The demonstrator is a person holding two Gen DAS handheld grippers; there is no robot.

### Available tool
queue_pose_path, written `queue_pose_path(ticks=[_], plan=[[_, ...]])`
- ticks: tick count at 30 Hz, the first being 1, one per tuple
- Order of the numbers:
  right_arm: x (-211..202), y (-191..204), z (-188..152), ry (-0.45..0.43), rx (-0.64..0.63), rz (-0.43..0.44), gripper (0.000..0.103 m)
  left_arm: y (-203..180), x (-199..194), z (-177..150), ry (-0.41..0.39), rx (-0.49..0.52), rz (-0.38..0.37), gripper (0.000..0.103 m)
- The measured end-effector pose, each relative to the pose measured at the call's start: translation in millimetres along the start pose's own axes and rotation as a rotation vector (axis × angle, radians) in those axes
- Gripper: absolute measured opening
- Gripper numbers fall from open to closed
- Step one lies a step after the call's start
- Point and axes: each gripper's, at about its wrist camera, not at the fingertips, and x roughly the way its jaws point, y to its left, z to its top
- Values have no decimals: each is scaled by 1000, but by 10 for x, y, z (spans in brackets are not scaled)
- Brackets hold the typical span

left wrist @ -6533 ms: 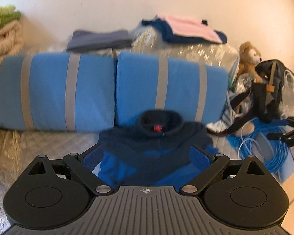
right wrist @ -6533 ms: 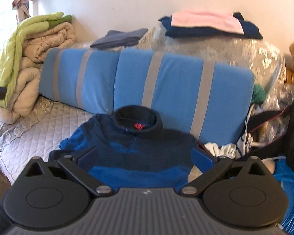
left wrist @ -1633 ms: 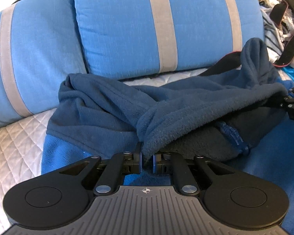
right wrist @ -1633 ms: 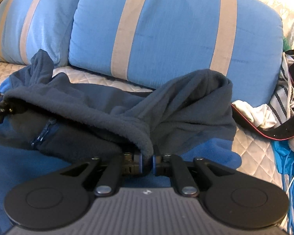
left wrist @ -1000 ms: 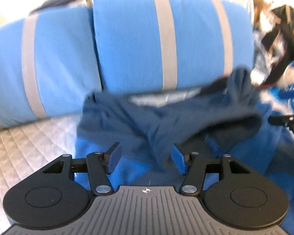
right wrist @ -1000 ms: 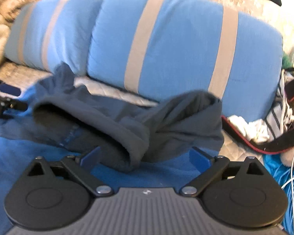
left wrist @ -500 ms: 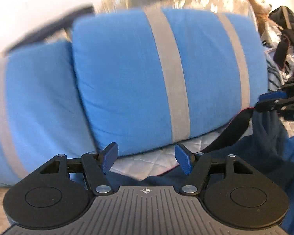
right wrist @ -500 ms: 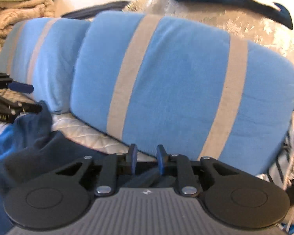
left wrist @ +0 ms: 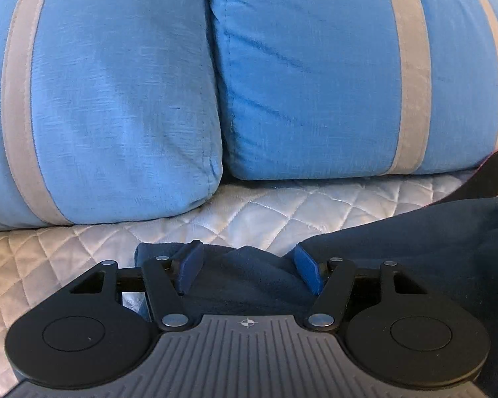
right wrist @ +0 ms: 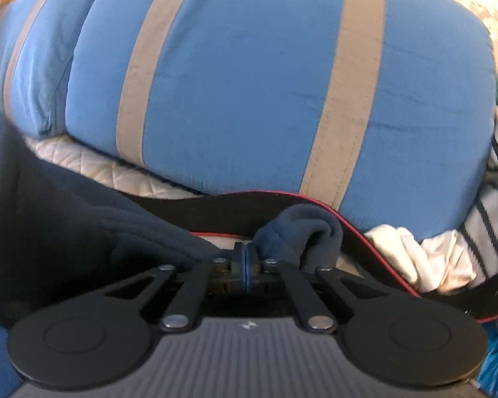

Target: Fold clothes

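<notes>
The navy fleece jacket lies on the quilted cover, in front of the blue cushions. Its left edge bunches up between the pads of my left gripper, which is open and straddles that fold without pinching it. In the right wrist view the jacket spreads to the left. A rolled fold of it rises right at the tips of my right gripper. That gripper's pads are pressed together on the fleece edge. Most of the jacket's body is hidden below both grippers.
Two blue cushions with grey stripes stand close behind. The white quilted cover shows between them and the jacket. A black strap with red edging crosses behind the right gripper. Striped white cloth is piled at the right.
Both grippers have dropped low toward the jacket's far edge. The left has stayed open and now straddles a fold. The right has closed its small gap onto the fleece.
</notes>
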Motion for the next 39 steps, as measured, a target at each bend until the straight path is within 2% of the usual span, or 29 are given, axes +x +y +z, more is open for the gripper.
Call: queue_pose_path(ticks=[8,14,18,21,23,25,27,28,29,32,36,39], plan=[[-73,-210,-136,-28,195,59,14,267,-15,-20,-9,-148,-71,58],[-161,-85,-108,-37,107,23,15,323,-86,34,-12,-184,-85,58],[-340,-5,25,-67,39,-8,18,248,-280,165,-36,-185,-60,58],[-457,42,123,-120,-12,-83,24,117,-384,236,-94,-103,2,61],[-388,31,154,-111,-32,-112,25,34,-315,253,-82,-28,46,61],[-318,19,186,-103,-53,-142,24,35,-120,219,-6,-7,111,61],[-167,-27,155,-66,-51,-156,25,142,108,135,74,-47,147,65],[-80,-58,120,-42,-42,-155,25,223,205,84,100,-86,136,70],[-19,-72,82,-31,-35,-156,24,299,263,45,109,-132,110,70],[72,-92,22,-26,-9,-158,24,356,296,27,103,-165,87,71],[-64,-91,69,-57,24,-135,24,361,287,29,95,-192,90,73],[-180,-88,109,-82,48,-117,27,329,131,83,44,-193,116,72]])
